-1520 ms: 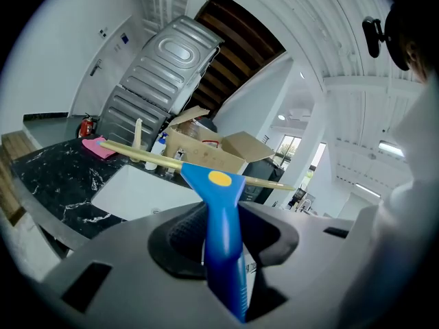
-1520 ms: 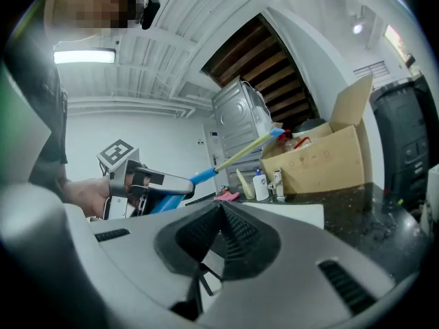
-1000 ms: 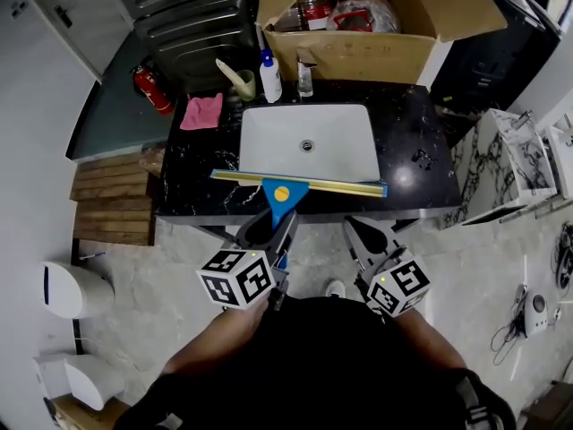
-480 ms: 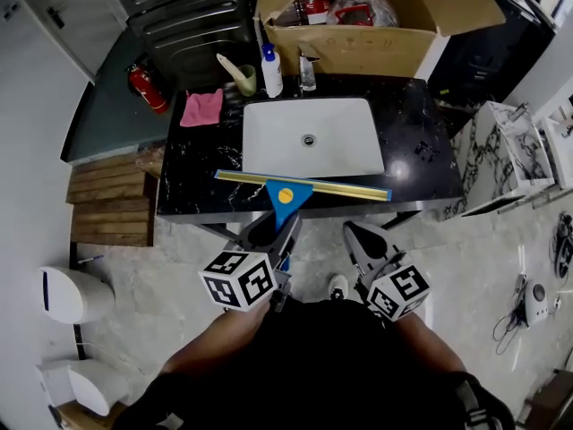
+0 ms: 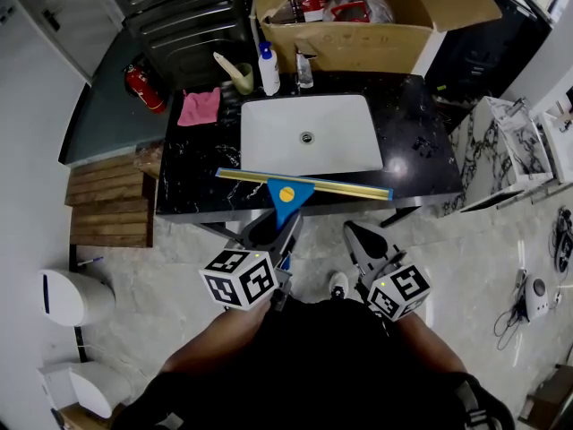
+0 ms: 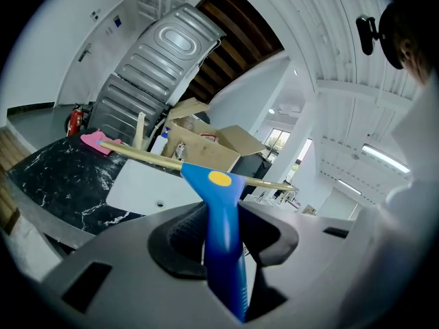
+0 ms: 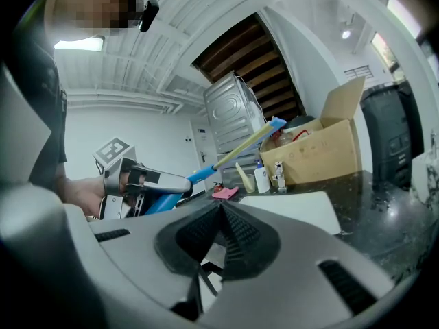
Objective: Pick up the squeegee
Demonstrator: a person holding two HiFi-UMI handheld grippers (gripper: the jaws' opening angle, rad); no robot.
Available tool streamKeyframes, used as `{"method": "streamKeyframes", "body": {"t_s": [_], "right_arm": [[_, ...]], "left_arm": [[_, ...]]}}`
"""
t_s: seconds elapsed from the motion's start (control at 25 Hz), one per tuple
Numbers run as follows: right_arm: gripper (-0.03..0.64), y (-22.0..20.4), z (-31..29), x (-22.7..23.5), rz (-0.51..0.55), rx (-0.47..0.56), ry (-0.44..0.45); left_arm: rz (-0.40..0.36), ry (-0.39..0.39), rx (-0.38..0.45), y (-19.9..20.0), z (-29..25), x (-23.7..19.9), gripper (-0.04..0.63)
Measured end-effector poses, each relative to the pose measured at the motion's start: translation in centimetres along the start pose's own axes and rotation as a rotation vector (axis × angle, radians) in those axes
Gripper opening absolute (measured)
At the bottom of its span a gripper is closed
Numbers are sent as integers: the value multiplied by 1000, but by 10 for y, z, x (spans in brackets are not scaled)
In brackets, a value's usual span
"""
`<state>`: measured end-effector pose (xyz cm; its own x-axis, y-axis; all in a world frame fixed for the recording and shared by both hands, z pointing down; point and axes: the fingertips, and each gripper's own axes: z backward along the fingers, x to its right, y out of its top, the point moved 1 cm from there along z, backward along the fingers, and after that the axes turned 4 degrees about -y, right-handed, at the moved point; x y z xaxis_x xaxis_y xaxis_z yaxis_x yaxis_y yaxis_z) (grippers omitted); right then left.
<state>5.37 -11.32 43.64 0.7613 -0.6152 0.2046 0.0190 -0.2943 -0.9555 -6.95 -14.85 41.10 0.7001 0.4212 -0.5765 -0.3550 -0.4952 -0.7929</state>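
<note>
The squeegee [image 5: 286, 193] has a blue handle with a yellow dot and a long yellow-edged blade. It hangs level over the front edge of the black counter [image 5: 192, 182]. My left gripper [image 5: 274, 228] is shut on the blue handle, and in the left gripper view the squeegee handle [image 6: 218, 204] runs up between the pads of the left gripper [image 6: 221, 235]. My right gripper [image 5: 360, 237] is beside it to the right, shut with nothing in it. In the right gripper view the pads of the right gripper [image 7: 223, 218] meet, and the squeegee [image 7: 240, 146] shows at the left.
A white sink basin [image 5: 260, 155] is set in the counter. Behind it stand a spray bottle [image 5: 268, 70], a pink cloth [image 5: 200, 106] and an open cardboard box [image 5: 376, 43]. A fire extinguisher [image 5: 143, 88] and wooden pallets [image 5: 107, 195] are at the left.
</note>
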Motion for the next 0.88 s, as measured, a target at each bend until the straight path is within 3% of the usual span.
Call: {"method": "streamKeyframes", "body": {"t_s": [0.88], "right_arm": [[8,6,-2,5,-3,15,14]], "left_arm": [[-15,24,-5,2,-4,0,144]]}}
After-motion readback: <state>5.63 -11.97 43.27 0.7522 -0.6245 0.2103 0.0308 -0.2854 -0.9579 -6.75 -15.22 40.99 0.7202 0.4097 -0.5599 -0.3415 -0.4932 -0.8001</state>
